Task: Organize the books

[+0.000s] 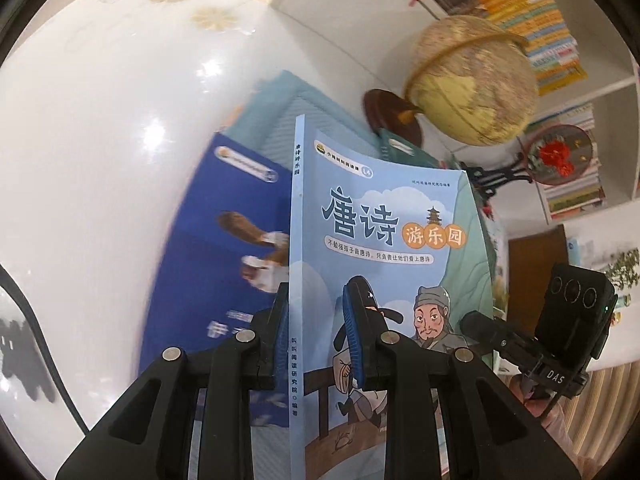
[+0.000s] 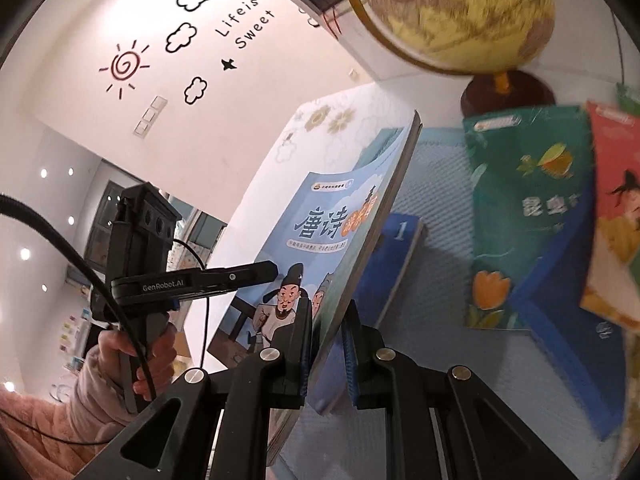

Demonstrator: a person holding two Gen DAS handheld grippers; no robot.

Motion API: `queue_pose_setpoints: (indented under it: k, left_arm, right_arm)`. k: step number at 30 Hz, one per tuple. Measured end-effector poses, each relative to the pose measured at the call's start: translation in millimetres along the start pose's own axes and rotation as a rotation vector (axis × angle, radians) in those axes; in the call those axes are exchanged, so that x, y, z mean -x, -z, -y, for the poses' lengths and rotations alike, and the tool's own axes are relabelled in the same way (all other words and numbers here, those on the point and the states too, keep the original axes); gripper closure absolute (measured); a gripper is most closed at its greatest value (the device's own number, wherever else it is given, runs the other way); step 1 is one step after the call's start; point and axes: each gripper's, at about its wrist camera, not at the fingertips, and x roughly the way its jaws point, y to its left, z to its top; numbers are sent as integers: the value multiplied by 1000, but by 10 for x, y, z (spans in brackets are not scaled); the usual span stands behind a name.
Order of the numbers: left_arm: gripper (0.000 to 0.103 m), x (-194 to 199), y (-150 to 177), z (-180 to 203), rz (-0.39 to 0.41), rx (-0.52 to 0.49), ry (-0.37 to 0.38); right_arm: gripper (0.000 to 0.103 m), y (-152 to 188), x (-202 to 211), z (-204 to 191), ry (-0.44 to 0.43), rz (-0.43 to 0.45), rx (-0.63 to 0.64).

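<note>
My light-blue poetry book (image 1: 384, 248) stands upright off the bench, cartoon cover showing. Dark-blue (image 2: 560, 320), green (image 2: 528, 208) and red (image 2: 616, 216) books lie flat, overlapping.

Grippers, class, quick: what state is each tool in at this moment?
Left tool: shut on the light blue book near its spine.
Right tool: shut on the same book's page edge.

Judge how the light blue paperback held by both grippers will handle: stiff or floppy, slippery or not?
The light blue paperback is probably floppy: its top edge curves in the left wrist view. It looks thin, so likely light. The glossy cover may slip, though the left gripper and right gripper both clamp it with ribbed pads.
</note>
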Motion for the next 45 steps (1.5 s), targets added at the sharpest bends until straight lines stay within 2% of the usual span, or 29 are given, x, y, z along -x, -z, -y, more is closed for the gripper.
queue_pose_setpoints:
  k: [8,12,17,24,30,36,45]
  left_arm:
    - [82,-120,-46,-418,-22,60,-47]
    - [82,-153,-38,-510,-31,62,-64]
    - [82,-222,-39,-601,-36,82,-84]
    - [81,-163,-57,-669,-25,89,-85]
    - [79,-150,-50,-687,-23,99,-95]
    - [79,-140,-43,-623,-25,70,-156]
    - [79,-121,-9,-637,-22,77,-177]
  right_arm:
    - [89,43,-540,47,50,-84,-55]
    - [89,100,-680,181,14,-91,-163]
    - [89,192,-817,183,59,-128,-176]
    - [88,273,-798,223,89,-116,-238]
    - [88,272,-816,218,96,-120,-240]
    - [88,275,-833,206,111,-119,-238]
    - [88,277,-886,156,117,-124,-240]
